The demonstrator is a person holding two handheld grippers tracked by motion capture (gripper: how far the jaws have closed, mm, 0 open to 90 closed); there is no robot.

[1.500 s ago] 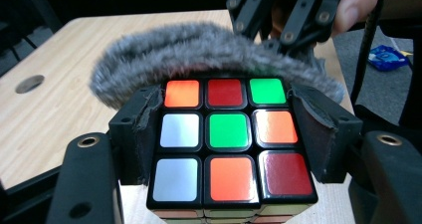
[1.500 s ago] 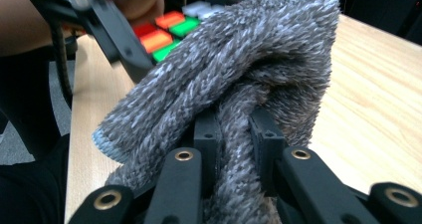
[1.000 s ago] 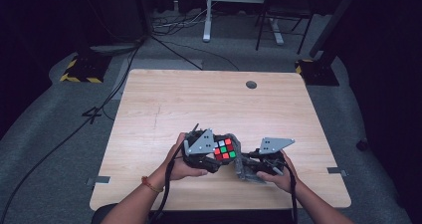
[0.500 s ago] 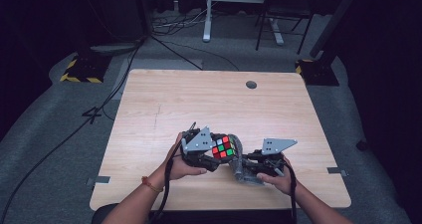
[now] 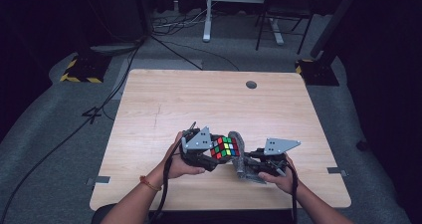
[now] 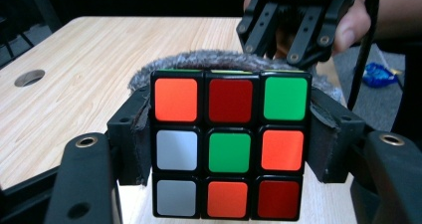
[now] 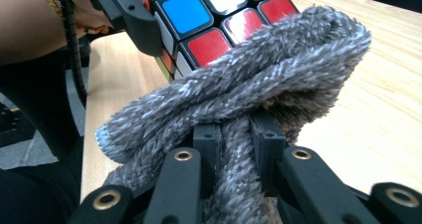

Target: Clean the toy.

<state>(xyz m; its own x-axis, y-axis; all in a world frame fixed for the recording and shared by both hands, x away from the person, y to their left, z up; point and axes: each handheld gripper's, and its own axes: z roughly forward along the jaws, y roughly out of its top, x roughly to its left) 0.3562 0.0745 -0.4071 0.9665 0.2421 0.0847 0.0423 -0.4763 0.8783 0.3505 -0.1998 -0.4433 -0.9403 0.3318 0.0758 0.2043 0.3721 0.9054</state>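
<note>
Little has moved since the earlier frame: both hands sit in about the same spot near the front edge, the cube has tipped only a touch, and the cloth has crept slightly further up against it.

On the left gripper, the jaws are closed on the puzzle cube, their padded faces pressing its 2 opposite sides, so the cube is held just above the worktop between the hands. On the right gripper, the jaws are pinched nearly together on a fold of the grey fluffy cloth, which bunches out ahead of them and lies against the cube's far face and upper edge. In the high view the cloth curls over the cube between the left gripper and the right gripper.

Judging from this, the work is a wipe-down of the cube and it is mid-way: grasping cube and cloth is done, and contact is made. Left to do, as I read it, are the remaining faces, which likely call for turning the cube, then setting both things down. How clean any face already is cannot be told.
</note>
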